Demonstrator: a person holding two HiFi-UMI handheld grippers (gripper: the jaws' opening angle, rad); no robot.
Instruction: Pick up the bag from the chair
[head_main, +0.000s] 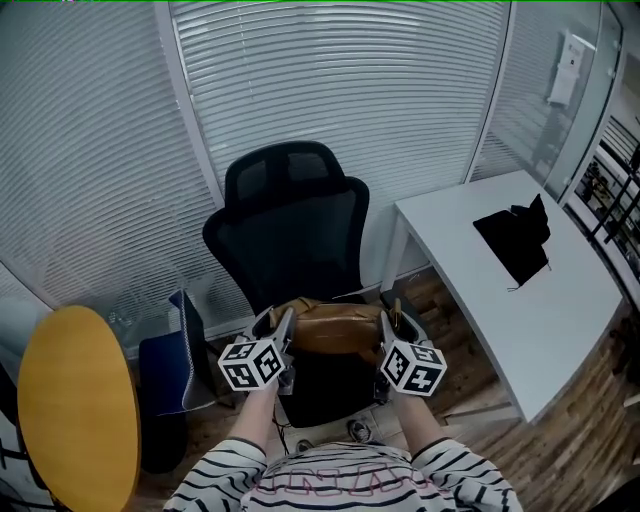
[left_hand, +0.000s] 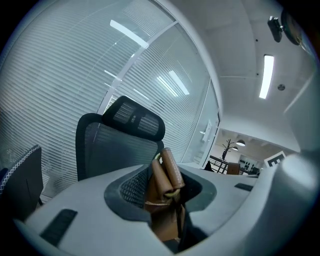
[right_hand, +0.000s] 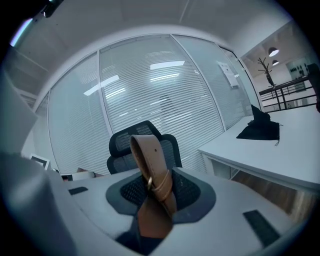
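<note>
Left hand-held gripper (head_main: 278, 324) and right hand-held gripper (head_main: 392, 320) each clamp the bag (head_main: 338, 328) by a strap (right_hand: 152, 175), slung crosswise between them above the chair (head_main: 290, 225).

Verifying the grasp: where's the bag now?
Head view, centre: the bag is over the seat of the chair, between the left gripper and right gripper, each clamped on it.
</note>
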